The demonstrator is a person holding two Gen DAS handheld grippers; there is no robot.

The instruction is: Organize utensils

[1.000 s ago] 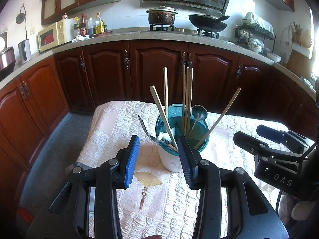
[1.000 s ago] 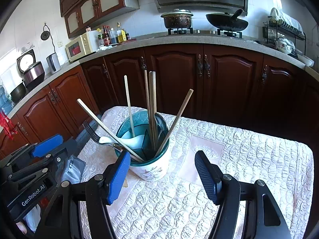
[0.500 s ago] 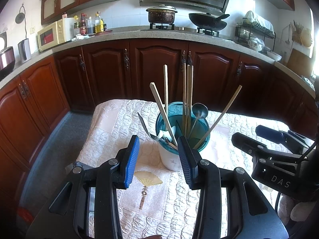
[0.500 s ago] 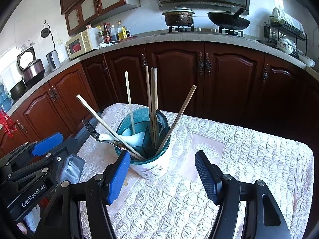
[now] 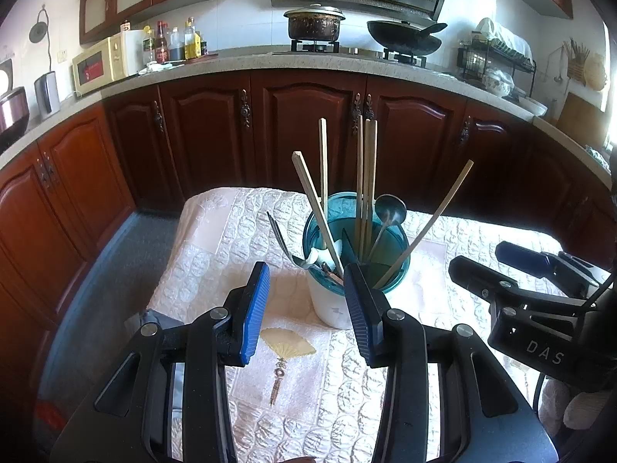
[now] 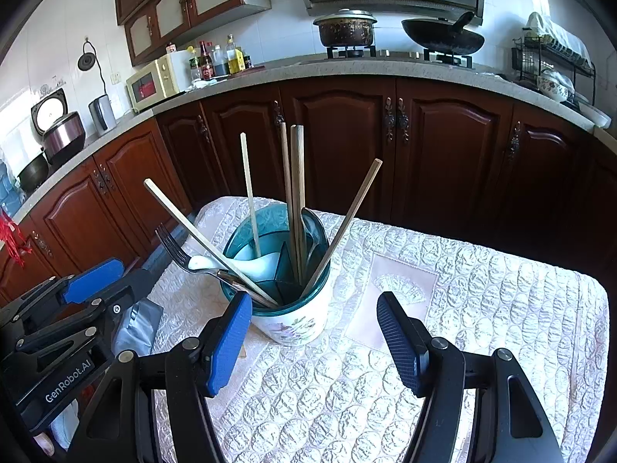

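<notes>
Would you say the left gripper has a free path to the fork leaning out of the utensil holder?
Probably yes. The left gripper is open, and the fork sticks out on the holder's near-left side with nothing in front; one slanted chopstick stands close.

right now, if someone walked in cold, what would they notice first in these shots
The utensil holder, white with a teal rim, stands on the quilted tablecloth, bristling with chopsticks that fan out above it, plus a fork leaning over its left rim. Both the left tool and the right tool hover open just in front of it, holding nothing. Behind runs dark red cabinetry with a pot and wok on the stove.
</notes>
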